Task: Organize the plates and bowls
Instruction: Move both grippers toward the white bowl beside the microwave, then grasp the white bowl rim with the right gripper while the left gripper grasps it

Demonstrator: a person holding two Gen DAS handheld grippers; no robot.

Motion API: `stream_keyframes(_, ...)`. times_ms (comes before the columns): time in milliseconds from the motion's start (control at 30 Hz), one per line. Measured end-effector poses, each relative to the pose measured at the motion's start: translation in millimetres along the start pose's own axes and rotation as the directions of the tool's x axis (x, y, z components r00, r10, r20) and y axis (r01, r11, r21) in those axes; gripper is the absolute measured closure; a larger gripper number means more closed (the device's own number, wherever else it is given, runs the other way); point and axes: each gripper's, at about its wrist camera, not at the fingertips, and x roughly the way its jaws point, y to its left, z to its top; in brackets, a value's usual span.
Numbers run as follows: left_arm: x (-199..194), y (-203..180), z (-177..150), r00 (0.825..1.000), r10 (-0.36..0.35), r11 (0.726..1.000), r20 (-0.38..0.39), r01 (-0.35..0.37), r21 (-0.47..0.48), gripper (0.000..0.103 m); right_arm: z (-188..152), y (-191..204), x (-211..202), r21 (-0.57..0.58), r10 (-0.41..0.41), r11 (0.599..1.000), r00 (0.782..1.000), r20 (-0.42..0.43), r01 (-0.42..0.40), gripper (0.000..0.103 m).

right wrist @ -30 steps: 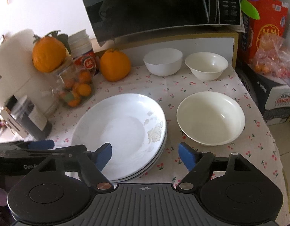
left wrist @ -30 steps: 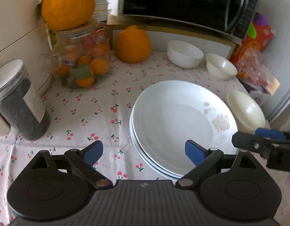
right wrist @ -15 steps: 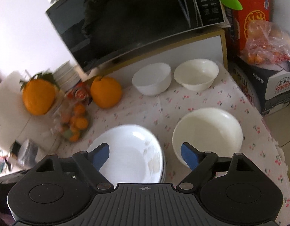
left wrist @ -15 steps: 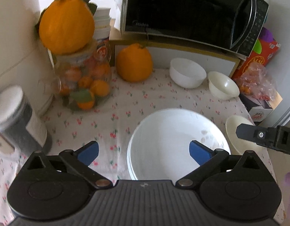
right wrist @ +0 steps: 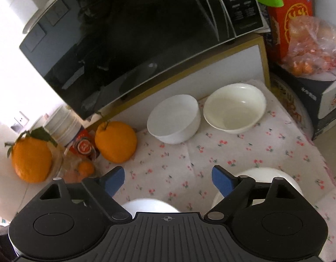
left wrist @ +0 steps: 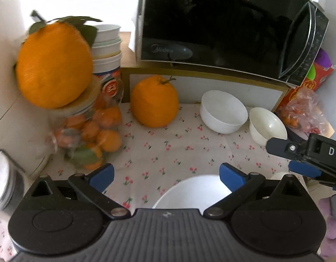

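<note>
White bowl (right wrist: 174,119) sits upright beside cream bowl (right wrist: 234,107).

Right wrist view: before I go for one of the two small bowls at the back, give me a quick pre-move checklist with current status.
1. Right gripper jaws spread and holding nothing: ok.
2. Left gripper jaws spread and holding nothing: ok.
3. White bowl and cream bowl upright, side by side, both with nothing inside: ok.
4. Tablecloth between the right gripper and those bowls free of obstacles: ok.
5. Headroom: the microwave on its shelf overhangs close behind the bowls: not ok, approach low.
6. Plate stack and large bowl mostly hidden under the grippers: cannot tell.
</note>
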Motion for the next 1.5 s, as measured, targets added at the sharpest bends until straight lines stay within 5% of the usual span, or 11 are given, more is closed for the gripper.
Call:
stream_keyframes(533,63,-18,45,0.994,-0.106,0.994,0.005,0.106,-0.013,0.002,32,-50,58,0.308,0.118,0.947,0.99,-0.081,-0.088,0.013)
stream_keyframes(800,99,-45,57,0.987,-0.162,0.987,0.004,0.162,0.0,0.029,41,-78,87,0.468,0.163,0.875,0.986,-0.043,-0.124,0.015)
stream_keyframes(1067,120,-56,63,0.991,-0.13,0.991,0.037,0.129,0.033,0.059,39,-87,110,0.523,0.187,0.839,0.982,-0.015,-0.151,0.051)
stream_keyframes(1500,141,-60,61,0.997,-0.079,0.995,0.022,0.078,0.058,0.084,48,-85,124,0.572,0.142,0.809,0.989,0.034,-0.136,0.073)
